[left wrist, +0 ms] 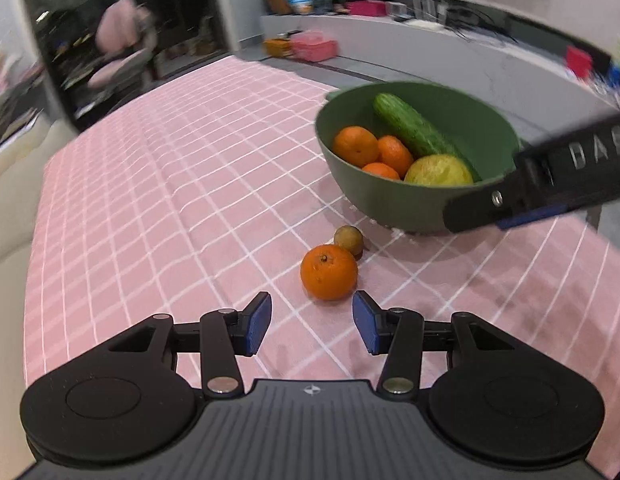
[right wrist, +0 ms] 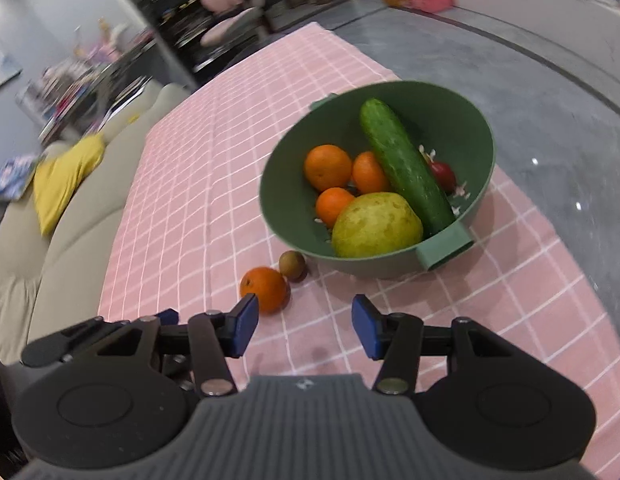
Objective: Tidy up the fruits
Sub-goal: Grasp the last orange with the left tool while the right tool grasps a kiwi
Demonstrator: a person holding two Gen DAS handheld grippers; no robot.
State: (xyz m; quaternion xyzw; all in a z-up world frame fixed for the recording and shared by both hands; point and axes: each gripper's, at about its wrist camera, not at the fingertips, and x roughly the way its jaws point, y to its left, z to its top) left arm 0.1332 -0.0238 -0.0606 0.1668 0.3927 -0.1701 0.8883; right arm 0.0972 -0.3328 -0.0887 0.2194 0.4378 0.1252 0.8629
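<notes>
The left gripper (left wrist: 312, 322) is hovering low over the pink checked tablecloth (left wrist: 158, 208), its blue pads spread apart with nothing between them; a loose orange (left wrist: 329, 272) is lying just beyond its tips. The right gripper (right wrist: 304, 326) is likewise standing spread and empty over the cloth, with that same orange (right wrist: 265, 289) sitting just past its left pad.

Touching the orange on its far side is a small brownish fruit (left wrist: 349, 241) — round, dull, hard to name. Just beyond these is sitting a green bowl (right wrist: 462, 120) with a tab handle on its near rim. It is holding three oranges (right wrist: 327, 167), a long cucumber (right wrist: 406, 168) leaning across the middle, a yellow-green pear-like fruit (right wrist: 377, 225) at the near side, and a small red fruit (right wrist: 443, 172) half hidden behind the cucumber. In the left wrist view the right gripper's black arm is reaching in from the right edge and covering part of the bowl's near rim.

Farther off, a beige sofa with a yellow cushion (right wrist: 66, 180) is lining the table's left side — the room behind is blurring into smears of pink and grey.
</notes>
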